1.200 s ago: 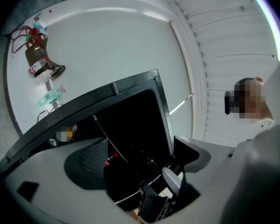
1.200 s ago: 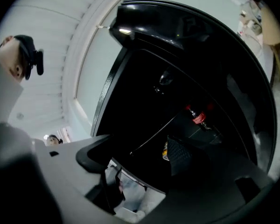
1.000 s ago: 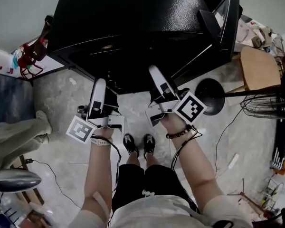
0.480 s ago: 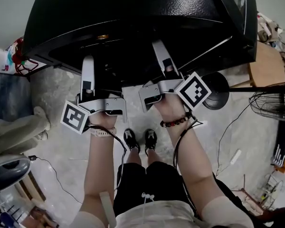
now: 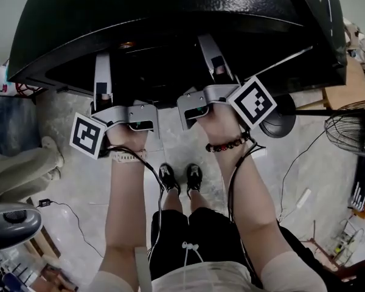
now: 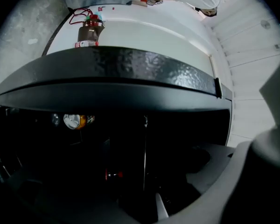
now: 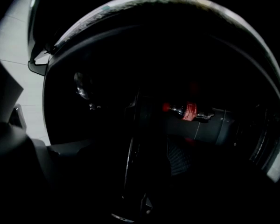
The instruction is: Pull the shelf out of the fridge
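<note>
The left hand-held gripper (image 5: 101, 62) is pushed nose-first under the black top of the fridge (image 5: 170, 5). In its own view the jaws appear to stand a little apart, with only darkness between them. The right hand-held gripper (image 5: 208, 44) is level with it, just to its right, and its tip sits slightly deeper in the opening. Its view is too black to say whether the jaws are apart or together. Ahead of both is the unlit cavity, and that is where the shelf must be, but no view shows it plainly. A thin bright line (image 6: 144, 157) runs away from the left jaws, and a similar pale edge (image 7: 126, 171) shows before the right ones. Either could be part of the shelf, though I cannot tell. A bottle (image 7: 189, 111) with a red label lies on its side further in. The shelf's front edge most likely spans the opening from left to right, so each gripper would take one end. The pull would then be straight back toward the person's body.
</note>
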